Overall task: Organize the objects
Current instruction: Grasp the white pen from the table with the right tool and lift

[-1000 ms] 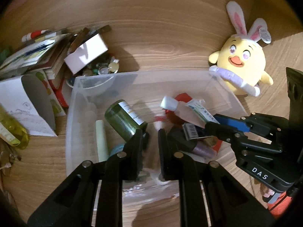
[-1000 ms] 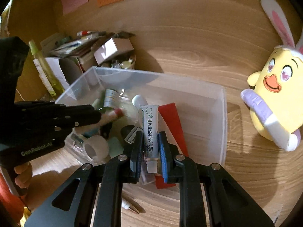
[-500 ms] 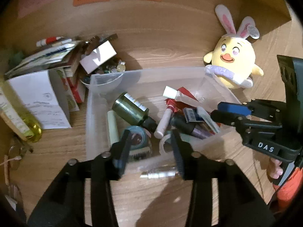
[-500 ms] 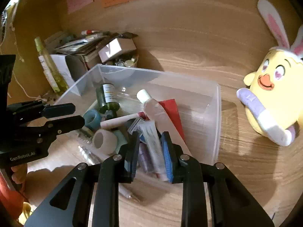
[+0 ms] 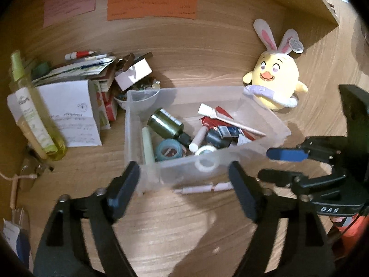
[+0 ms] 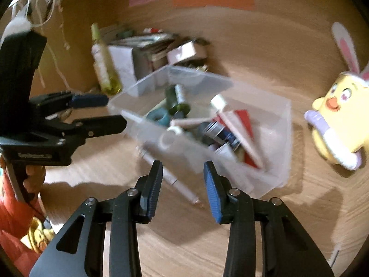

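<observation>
at the left of the left wrist view, a tall yellow-green spray bottle (image 5: 34, 113) and a pile of papers and small boxes (image 5: 92, 78) on the wooden desk (image 5: 184, 230). at centre, the clear plastic bin (image 5: 138, 124) already loaded: dark green bottle (image 5: 166, 124), teal tape roll (image 5: 168, 150), tubes. just below its near wall, a white pen (image 5: 203, 188) lying loose on the desk. left gripper (image 5: 184, 182) jaws just opened wide, nothing between. right gripper (image 6: 183, 184) jaws just opening, narrower, empty. likely between drops; next calls for lowering onto the pen.
</observation>
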Motion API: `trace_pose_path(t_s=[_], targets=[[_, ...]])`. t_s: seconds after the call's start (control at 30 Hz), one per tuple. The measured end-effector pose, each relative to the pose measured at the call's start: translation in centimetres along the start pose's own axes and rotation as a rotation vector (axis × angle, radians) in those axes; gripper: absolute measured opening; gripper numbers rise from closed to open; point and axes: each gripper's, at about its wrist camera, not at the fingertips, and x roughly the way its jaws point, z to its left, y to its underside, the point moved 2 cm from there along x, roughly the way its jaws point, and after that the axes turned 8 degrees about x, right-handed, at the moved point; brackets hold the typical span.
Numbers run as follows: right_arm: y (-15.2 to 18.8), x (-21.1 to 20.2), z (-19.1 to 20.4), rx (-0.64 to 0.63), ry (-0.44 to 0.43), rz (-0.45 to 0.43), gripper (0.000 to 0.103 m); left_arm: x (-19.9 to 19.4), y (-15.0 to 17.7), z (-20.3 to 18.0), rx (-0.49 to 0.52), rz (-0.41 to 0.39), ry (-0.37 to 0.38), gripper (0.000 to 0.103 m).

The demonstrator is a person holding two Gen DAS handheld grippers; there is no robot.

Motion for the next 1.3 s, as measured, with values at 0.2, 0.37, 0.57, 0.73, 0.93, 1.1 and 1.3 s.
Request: trace_pose_path(t_s=[0.2, 0.37, 0.57, 0.73, 0.93, 1.1, 1.3], targets=[[0.7, 3.9, 0.6, -0.029, 0.021, 0.110, 0.034, 0.2, 2.3, 0.0, -0.001, 0.033, -0.002, 0.082], [0.2, 6.2, 1.2, -0.055, 0.031, 0.154, 0.034, 0.4, 4.2, 0.0, 0.001, 0.059, -0.019, 0.082], [0.4, 7.1, 2.3, -0.100, 0.034, 0.156, 0.025, 0.0, 5.3, -0.1, 0.006, 0.058, -0.040, 0.082], [1.2, 6.6, 2.9, -0.104, 0.003, 0.159, 0.016, -0.4, 5.4, -0.1, 0.000, 0.042, -0.042, 0.082], [2.5, 3.7, 4.3, -0.130, -0.016, 0.104, 0.010, -0.8, 5.2, -0.1, -0.019, 0.025, -0.036, 0.082], [2.0, 0.3, 4.4, -0.127, -0.034, 0.038, 0.010, -1.9, 4.6, -0.1, -0.026, -0.006, -0.042, 0.082], [0.3, -3.2, 4.5, -0.108, -0.033, -0.047, 0.010, -3.1, 3.1, -0.3, -0.016, -0.061, -0.053, 0.082]])
